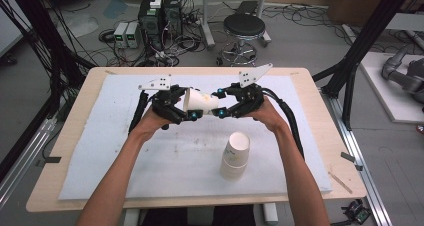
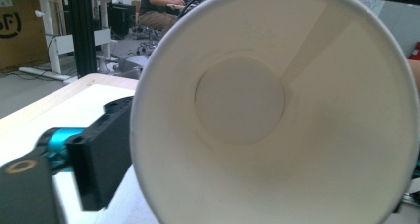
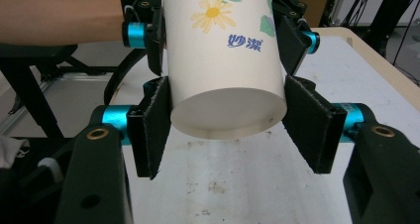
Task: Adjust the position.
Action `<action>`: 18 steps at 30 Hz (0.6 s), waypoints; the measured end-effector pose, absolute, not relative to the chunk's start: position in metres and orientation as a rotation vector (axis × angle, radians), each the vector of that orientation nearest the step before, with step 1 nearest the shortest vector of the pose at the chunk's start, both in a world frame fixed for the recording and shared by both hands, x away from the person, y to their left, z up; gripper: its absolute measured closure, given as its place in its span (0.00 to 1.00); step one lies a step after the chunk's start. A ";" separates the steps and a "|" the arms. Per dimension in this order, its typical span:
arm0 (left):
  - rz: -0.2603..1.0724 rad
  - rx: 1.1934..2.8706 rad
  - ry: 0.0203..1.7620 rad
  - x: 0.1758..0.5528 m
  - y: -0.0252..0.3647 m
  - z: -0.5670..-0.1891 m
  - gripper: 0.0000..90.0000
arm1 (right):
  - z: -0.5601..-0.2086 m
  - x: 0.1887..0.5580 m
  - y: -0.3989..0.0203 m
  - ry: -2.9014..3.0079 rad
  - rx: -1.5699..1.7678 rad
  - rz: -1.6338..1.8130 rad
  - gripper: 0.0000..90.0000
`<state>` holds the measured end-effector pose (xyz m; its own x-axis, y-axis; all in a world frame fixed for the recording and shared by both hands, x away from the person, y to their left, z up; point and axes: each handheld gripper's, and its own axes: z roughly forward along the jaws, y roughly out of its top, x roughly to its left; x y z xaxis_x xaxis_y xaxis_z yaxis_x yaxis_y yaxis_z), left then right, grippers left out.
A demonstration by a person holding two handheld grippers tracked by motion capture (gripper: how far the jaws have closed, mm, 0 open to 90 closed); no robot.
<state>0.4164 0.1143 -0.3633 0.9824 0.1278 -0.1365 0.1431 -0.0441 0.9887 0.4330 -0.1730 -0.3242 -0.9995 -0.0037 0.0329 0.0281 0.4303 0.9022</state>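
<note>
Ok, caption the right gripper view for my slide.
Right tool clamps the base of a flower-printed paper cup held sideways over the white mat, the left tool flanking its rim end.

two handheld grippers: left gripper [image 1: 186,107], right gripper [image 1: 223,104]. one paper cup [image 1: 201,101] lying sideways between them, off the table. one stack of paper cups [image 1: 234,156] upright on the white pad [image 1: 100,151]; number in the stack not countable. one wooden table [image 1: 75,108]. one round stool [image 1: 243,26] behind it.
</note>
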 end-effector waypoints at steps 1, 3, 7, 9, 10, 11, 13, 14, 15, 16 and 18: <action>-0.013 1.619 0.210 0.416 0.114 -0.363 0.14 | -0.324 0.433 -0.173 -2.631 -0.022 -1.660 0.42; -0.015 1.616 0.207 0.416 0.114 -0.363 0.16 | -0.324 0.433 -0.173 -2.628 -0.021 -1.661 0.42; -0.022 1.610 0.197 0.415 0.113 -0.363 0.17 | -0.325 0.433 -0.173 -2.622 -0.022 -1.650 0.42; -0.024 1.605 0.188 0.415 0.113 -0.363 0.21 | -0.325 0.433 -0.173 -2.621 -0.023 -1.652 0.42; -0.021 1.607 0.180 0.415 0.113 -0.362 0.24 | -0.325 0.433 -0.173 -2.629 -0.020 -1.640 0.42; -0.022 1.606 0.173 0.414 0.113 -0.362 0.24 | -0.325 0.433 -0.173 -2.629 -0.020 -1.640 0.42; -0.020 1.602 0.164 0.414 0.113 -0.361 0.29 | -0.325 0.434 -0.173 -2.631 -0.020 -1.634 0.42; -0.019 1.601 0.163 0.414 0.114 -0.361 0.32 | -0.325 0.434 -0.173 -2.630 -0.021 -1.636 0.42; -0.019 1.601 0.163 0.414 0.114 -0.361 0.34 | -0.325 0.434 -0.173 -2.630 -0.021 -1.636 0.42; -0.012 1.603 0.162 0.414 0.115 -0.361 0.36 | -0.325 0.434 -0.172 -2.636 -0.017 -1.638 0.42; -0.010 1.602 0.158 0.414 0.115 -0.360 0.38 | -0.325 0.434 -0.172 -2.638 -0.015 -1.639 0.42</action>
